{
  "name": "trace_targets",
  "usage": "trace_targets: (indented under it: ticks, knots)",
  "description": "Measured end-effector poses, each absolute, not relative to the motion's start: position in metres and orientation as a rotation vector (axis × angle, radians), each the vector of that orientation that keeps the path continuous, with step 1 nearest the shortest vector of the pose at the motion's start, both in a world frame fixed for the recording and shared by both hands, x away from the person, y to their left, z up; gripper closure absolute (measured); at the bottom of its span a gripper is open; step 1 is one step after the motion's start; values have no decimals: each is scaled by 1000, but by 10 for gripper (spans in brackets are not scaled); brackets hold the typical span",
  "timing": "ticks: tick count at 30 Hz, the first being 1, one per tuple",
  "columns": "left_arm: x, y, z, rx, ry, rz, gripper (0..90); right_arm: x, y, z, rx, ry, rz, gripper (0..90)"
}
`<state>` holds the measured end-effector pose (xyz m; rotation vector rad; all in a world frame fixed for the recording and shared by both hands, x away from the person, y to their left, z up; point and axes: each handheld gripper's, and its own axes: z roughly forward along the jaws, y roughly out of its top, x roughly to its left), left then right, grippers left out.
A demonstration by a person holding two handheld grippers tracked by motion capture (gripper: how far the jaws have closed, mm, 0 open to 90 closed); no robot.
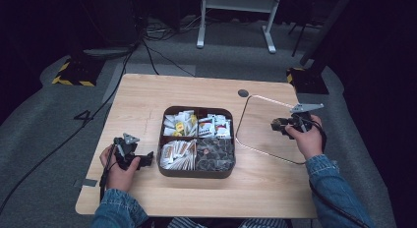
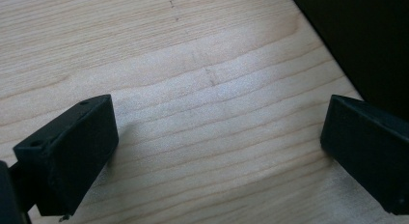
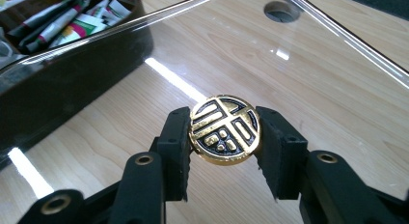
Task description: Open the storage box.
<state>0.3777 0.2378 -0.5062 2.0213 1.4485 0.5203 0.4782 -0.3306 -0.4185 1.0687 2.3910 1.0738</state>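
A clear lid (image 1: 263, 127) with a gold and black round knob (image 3: 225, 129) hangs tilted over the table, just right of the dark four-compartment tray (image 1: 196, 172). My right gripper (image 3: 224, 130) is shut on that knob, one pad on each side; from above, the right gripper (image 1: 276, 125) is at the lid's right part. My left gripper (image 1: 147, 160) rests low beside the tray's left wall, open. In the left gripper view, the left gripper (image 2: 217, 137) has bare wood between its jaws and the tray's dark wall (image 2: 366, 40) at the upper right.
The tray's compartments hold sachets (image 1: 179, 124), packets (image 1: 215, 126), paper sticks (image 1: 177, 154) and dark pods (image 1: 215, 152). A round cable hole (image 1: 243, 93) lies in the table behind the lid. Cables and a desk frame (image 1: 236, 16) are on the floor beyond.
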Motion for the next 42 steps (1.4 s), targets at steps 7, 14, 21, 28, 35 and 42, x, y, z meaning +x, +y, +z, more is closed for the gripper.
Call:
trace_targets:
  ticks: [7,14,21,28,35,42]
  knots:
    - [378,238,-506,2020,1449,521,1,483,-343,-430,1127,2376,1059,585]
    - [379,237,-506,2023,1449,522,0,492,-348,-451,1187,2363,1053,585]
    - [381,236,-506,2023,1449,522,0,498,-347,-466,1208,2352,1047,585]
    - [382,236,-506,2023,1448,522,1,500,-347,-478,1229,2350,1033,585]
    - [382,236,-506,2024,1448,522,0,501,-346,-485,1238,2359,1011,584]
    - [383,235,-506,2022,1451,521,0,500,-345,-485,1254,2355,1013,583]
